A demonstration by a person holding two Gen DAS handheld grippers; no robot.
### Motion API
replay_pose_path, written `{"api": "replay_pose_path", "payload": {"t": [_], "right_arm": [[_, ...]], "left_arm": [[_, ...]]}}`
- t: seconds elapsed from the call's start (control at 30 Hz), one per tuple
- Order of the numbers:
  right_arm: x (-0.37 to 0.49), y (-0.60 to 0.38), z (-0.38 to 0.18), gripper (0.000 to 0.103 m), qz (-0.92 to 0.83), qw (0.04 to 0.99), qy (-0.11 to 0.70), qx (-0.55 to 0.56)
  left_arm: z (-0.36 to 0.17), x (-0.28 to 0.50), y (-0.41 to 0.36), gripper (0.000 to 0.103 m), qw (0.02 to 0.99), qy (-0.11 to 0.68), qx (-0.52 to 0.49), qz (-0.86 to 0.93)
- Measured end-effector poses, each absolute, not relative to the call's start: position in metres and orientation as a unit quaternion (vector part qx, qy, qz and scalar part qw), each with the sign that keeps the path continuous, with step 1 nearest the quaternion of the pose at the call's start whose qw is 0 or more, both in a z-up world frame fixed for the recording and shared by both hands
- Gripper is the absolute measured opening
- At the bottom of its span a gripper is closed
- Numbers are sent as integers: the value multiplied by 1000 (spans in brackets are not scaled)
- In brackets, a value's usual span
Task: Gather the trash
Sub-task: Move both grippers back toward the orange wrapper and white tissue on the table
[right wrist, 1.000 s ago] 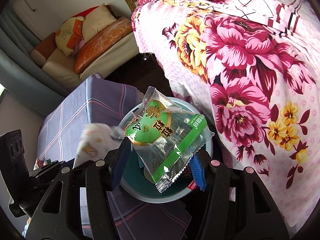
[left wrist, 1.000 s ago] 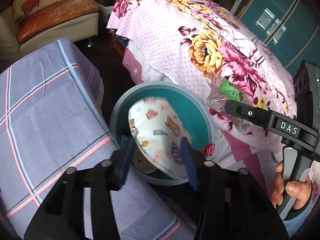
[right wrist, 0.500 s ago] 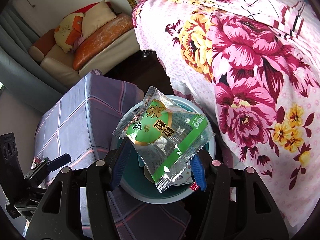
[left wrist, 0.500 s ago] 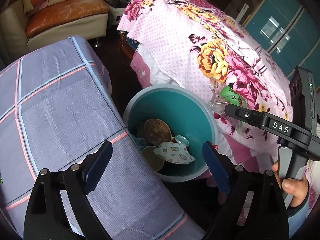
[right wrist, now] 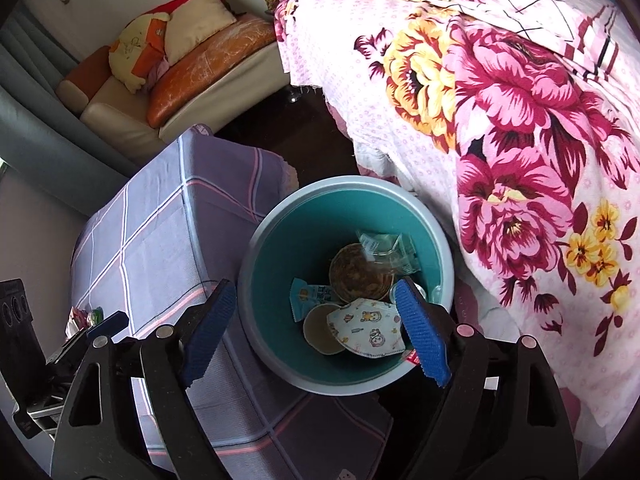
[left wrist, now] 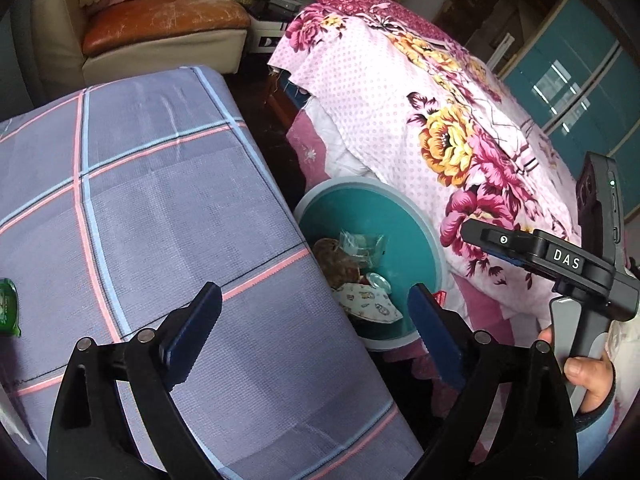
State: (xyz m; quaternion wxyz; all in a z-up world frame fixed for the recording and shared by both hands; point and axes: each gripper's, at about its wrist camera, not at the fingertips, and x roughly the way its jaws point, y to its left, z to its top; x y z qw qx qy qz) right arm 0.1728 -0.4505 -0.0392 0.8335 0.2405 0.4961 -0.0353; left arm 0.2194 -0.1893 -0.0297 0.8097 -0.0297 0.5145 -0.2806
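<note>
Claws: our left claw (left wrist: 314, 310) and right claw (right wrist: 314, 322) gape empty. Round teal plastic bin (right wrist: 262, 256) sits near; green wrapper (left wrist: 8, 306) far left on checked surface (left wrist: 152, 208) risks being overlooked.

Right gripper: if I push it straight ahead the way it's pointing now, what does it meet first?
Probably the trash inside the teal bin: the open right gripper points down into its mouth, and the printed face mask lies nearest that line. Depth is hard to judge, so the bin's near rim could come first.
</note>
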Motion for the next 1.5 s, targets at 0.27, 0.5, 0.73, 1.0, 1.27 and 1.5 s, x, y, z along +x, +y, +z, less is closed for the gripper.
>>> {"api": "replay_pose_path", "payload": {"t": [0.27, 0.5, 0.73, 1.0, 1.27, 1.5], "right_arm": [[176, -409, -21, 78, -13, 839, 498, 218], [184, -351, -9, 78, 29, 839, 509, 191], [191, -275, -1, 78, 79, 834, 523, 156], [196, -172, -6, 78, 140, 815, 551, 111], [197, -79, -24, 78, 197, 794, 570, 78], [194, -10, -48, 78, 236, 779, 579, 50]], "left_arm": [[-21, 209, -140, 94, 821, 508, -50, -257], [-11, 197, -79, 94, 837, 497, -65, -219], [-6, 176, 3, 95, 853, 486, -90, -169], [-18, 150, 101, 96, 858, 485, -130, -111], [-36, 133, 186, 96, 861, 484, -151, -53], [-50, 126, 240, 96, 859, 482, -172, -19]]}}
